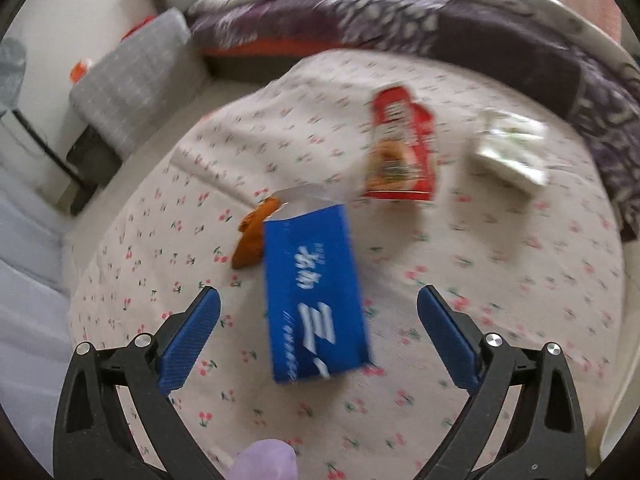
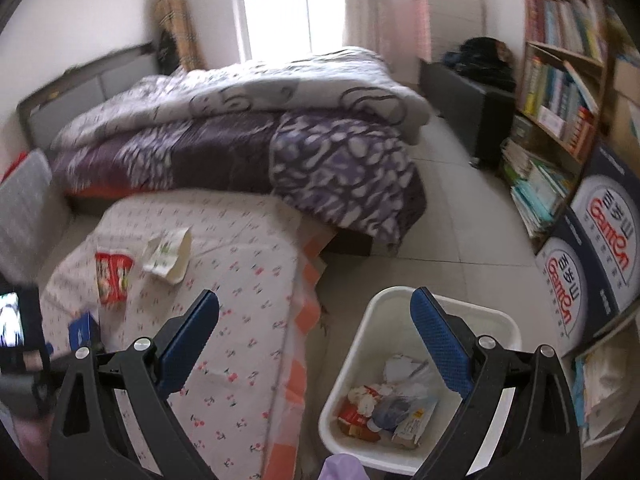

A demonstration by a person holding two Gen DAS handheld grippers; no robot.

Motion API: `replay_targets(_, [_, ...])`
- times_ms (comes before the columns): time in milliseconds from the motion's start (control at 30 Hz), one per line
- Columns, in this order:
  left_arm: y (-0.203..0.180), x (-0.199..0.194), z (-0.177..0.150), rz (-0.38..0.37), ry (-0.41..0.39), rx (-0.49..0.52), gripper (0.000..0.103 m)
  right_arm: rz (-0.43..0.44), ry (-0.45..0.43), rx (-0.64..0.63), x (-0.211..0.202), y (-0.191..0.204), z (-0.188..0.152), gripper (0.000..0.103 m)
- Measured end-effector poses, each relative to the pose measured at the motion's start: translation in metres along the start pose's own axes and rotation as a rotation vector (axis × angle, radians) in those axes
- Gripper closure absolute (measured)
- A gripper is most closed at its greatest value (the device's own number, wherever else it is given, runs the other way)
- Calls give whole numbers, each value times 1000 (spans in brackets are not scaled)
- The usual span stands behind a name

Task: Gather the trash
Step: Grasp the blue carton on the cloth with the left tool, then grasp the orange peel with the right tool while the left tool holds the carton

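Note:
In the left wrist view a blue carton [image 1: 316, 292] with white lettering lies on the cherry-print cloth [image 1: 500, 300], its torn end pointing away. My left gripper [image 1: 318, 304] hovers over it, open wide, with the carton between the fingers and neither pad touching it. An orange-brown scrap [image 1: 252, 236] pokes out from behind the carton. Farther off lie a red snack packet [image 1: 400, 144] and a white-green wrapper [image 1: 508, 148]. My right gripper [image 2: 314, 304] is open and holds nothing, above the white trash bin [image 2: 404, 384], which holds several wrappers.
A purple and grey quilt [image 2: 248, 132] is heaped on the bed behind the cloth. A bookshelf [image 2: 560, 92] and printed boxes [image 2: 592, 240] line the right wall. A grey pillow [image 1: 132, 80] lies at the left. Tiled floor [image 2: 460, 200] shows beside the bin.

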State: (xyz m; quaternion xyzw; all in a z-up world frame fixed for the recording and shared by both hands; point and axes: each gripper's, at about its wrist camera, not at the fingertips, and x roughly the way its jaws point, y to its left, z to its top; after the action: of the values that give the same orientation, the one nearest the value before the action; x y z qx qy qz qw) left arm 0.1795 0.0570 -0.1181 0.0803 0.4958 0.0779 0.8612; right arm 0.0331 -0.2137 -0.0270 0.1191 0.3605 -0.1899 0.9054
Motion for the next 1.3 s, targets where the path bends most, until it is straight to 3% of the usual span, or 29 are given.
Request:
replay_targets(167, [11,29,0,-80,113,-28,10,14,44,-59,13,26,-7,9])
replay_targets(233, [15,35,-2,-117,137,-38,23,20,60,-74,18,34,-9,9])
replay_targets(267, [18,39,-4,-146,157,-40,39,26,69,-85,21,39,-11,9])
replay_targets(333, [27,42,-7,-190,174,-54,51,37,78,-105,24,48,-14,9])
replay_targets(600, [93,-13,-9,-284,17,-96,57,126,109,-222,35,106,-31,9])
replay_targets(833, [193,-73,4,-259,-157,-235,58,255,188,-290,53,198,-48,9])
replay_targets(1100, [252,-92,1,-300,-187,-353,58,393,293,-295,89,309,-77,9])
replay_targets(1300, [270,-94,-1,-293,-200,-372,58,446,305,-315,103,355,-92,10])
